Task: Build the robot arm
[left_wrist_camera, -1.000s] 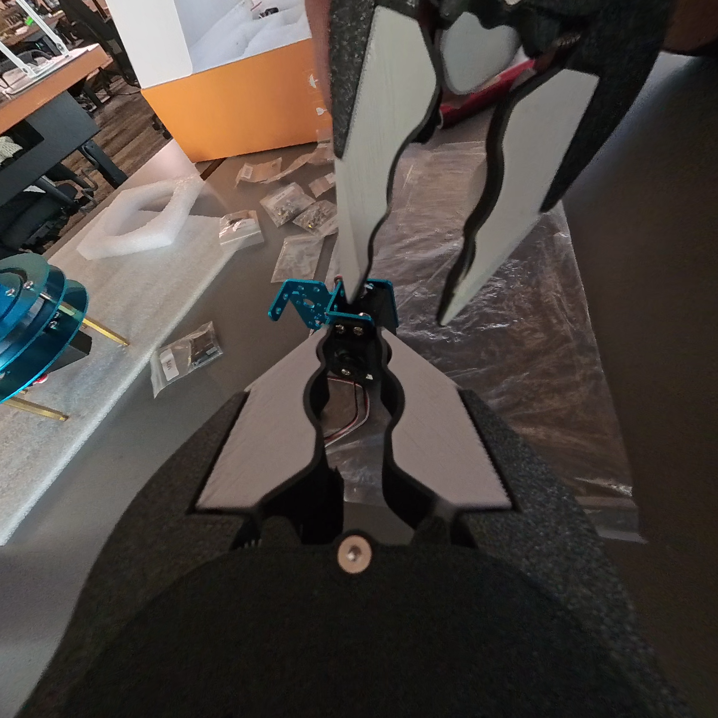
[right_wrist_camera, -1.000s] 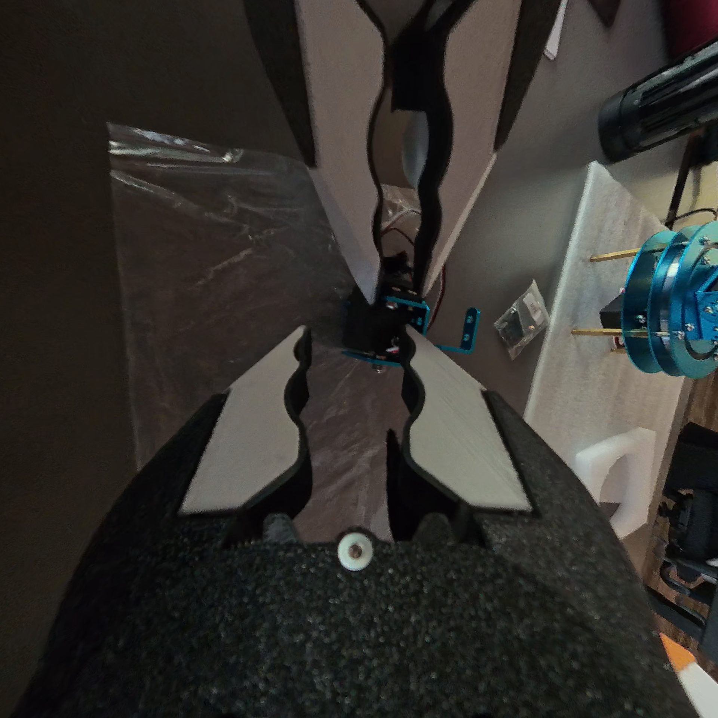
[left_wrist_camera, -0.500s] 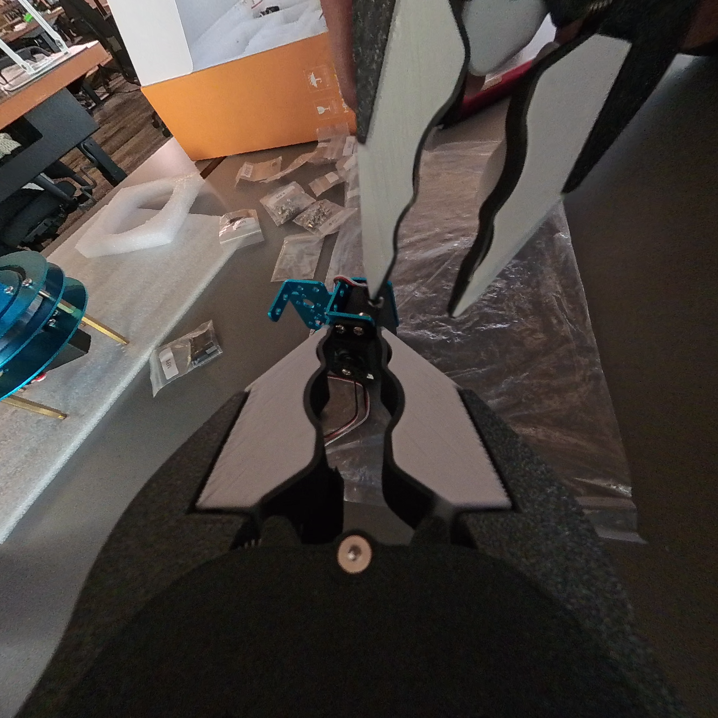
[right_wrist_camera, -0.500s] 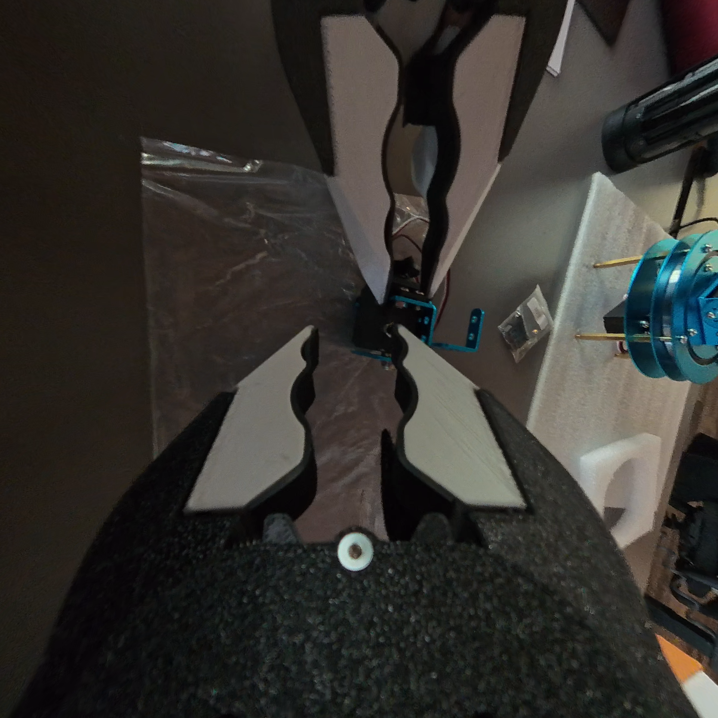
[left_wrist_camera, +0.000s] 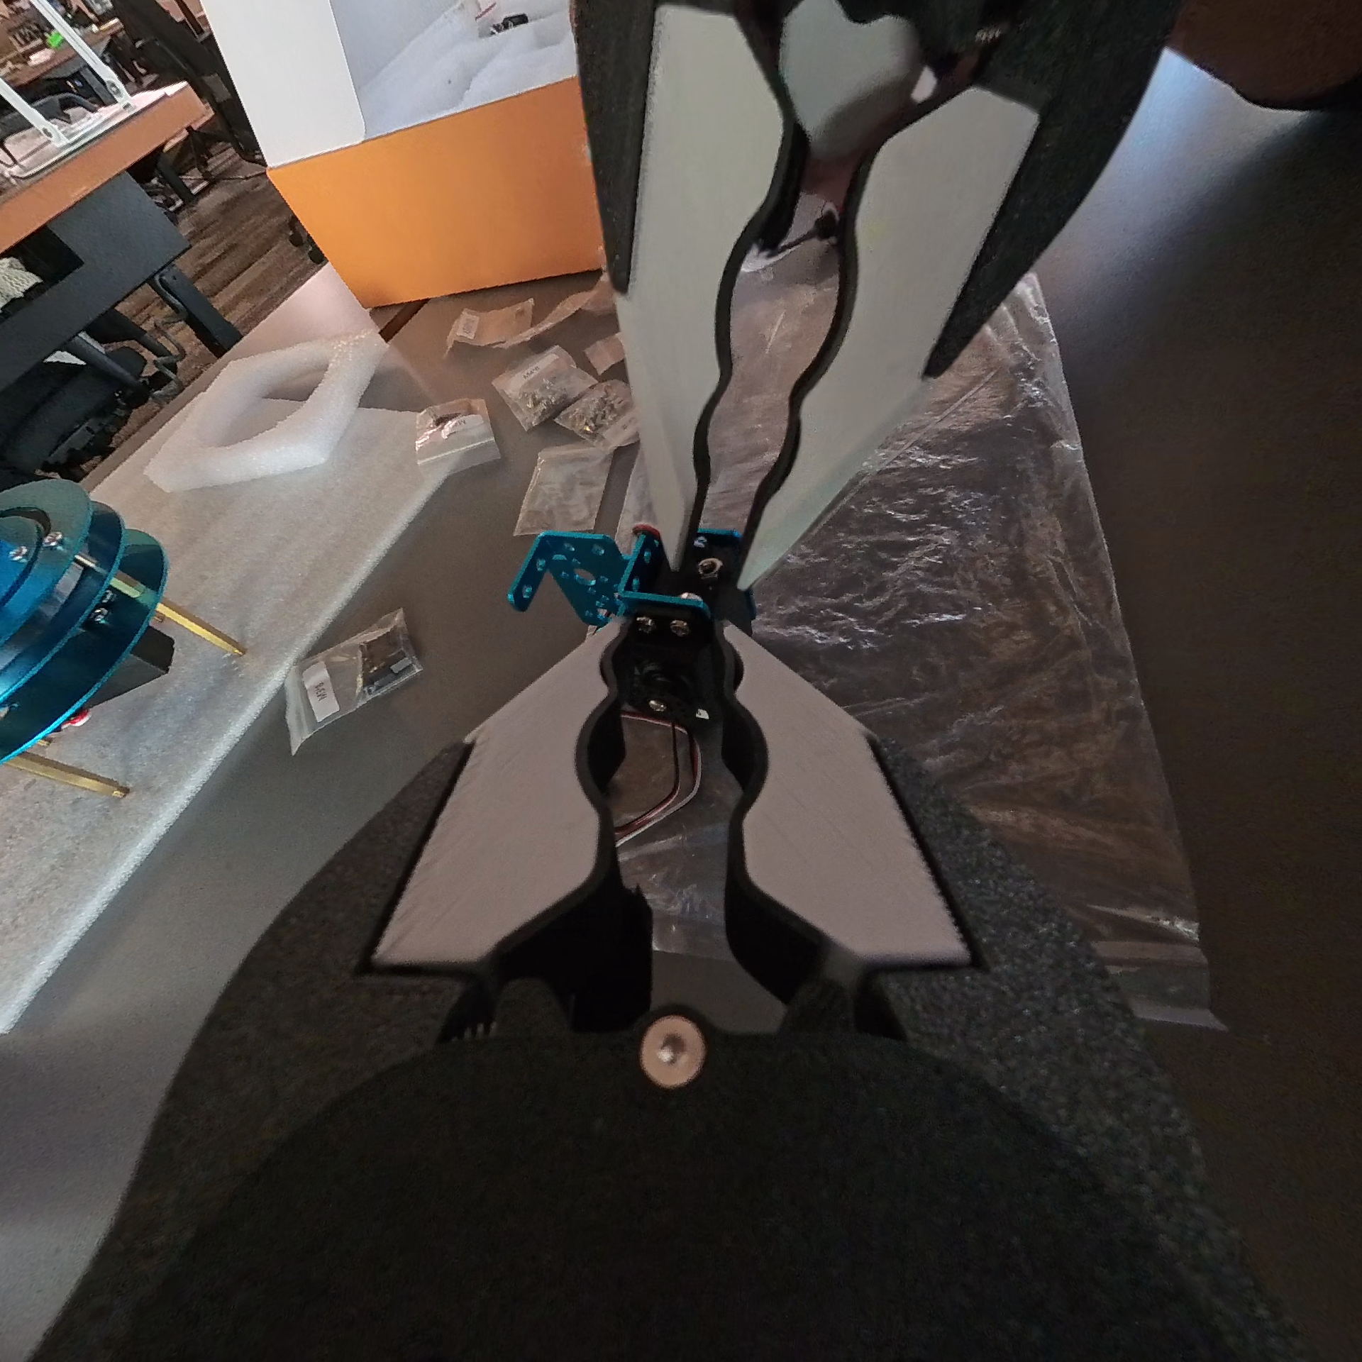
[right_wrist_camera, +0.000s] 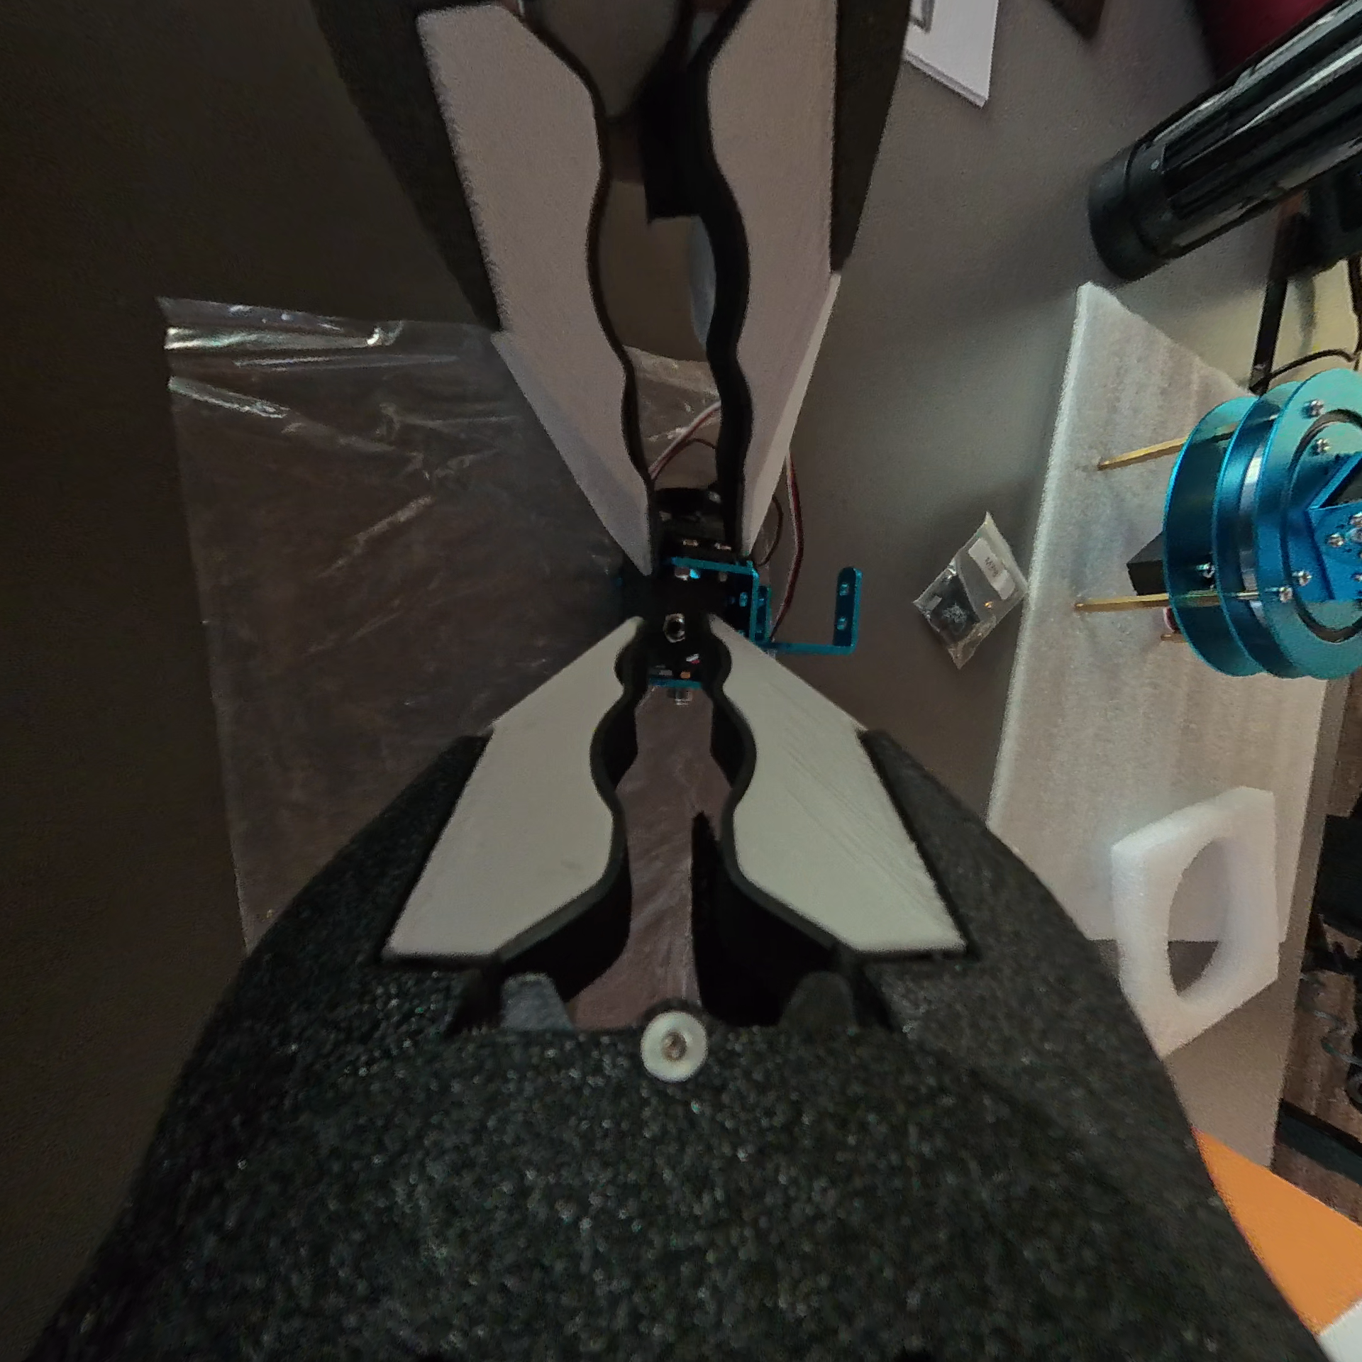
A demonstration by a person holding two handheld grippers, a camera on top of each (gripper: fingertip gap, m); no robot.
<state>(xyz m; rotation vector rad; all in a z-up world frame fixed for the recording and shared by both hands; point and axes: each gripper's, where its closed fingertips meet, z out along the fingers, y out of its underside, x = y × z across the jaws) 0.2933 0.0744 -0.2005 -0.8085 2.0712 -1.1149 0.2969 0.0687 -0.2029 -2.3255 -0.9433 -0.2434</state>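
At far left a blue disc assembly (left_wrist_camera: pixel 51 619) rests on white foam. At frame centre the left claw (left_wrist_camera: pixel 667 648) and right claw (right_wrist_camera: pixel 674 652), both narrow, pinch opposite ends of 1 black servo with blue bracket (left_wrist_camera: pixel 582 582), steadying it above the plastic bag (left_wrist_camera: pixel 958 589) on the table (left_wrist_camera: pixel 1253 368).

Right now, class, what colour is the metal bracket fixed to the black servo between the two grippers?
Bright blue: the bracket shows best in the left wrist view.
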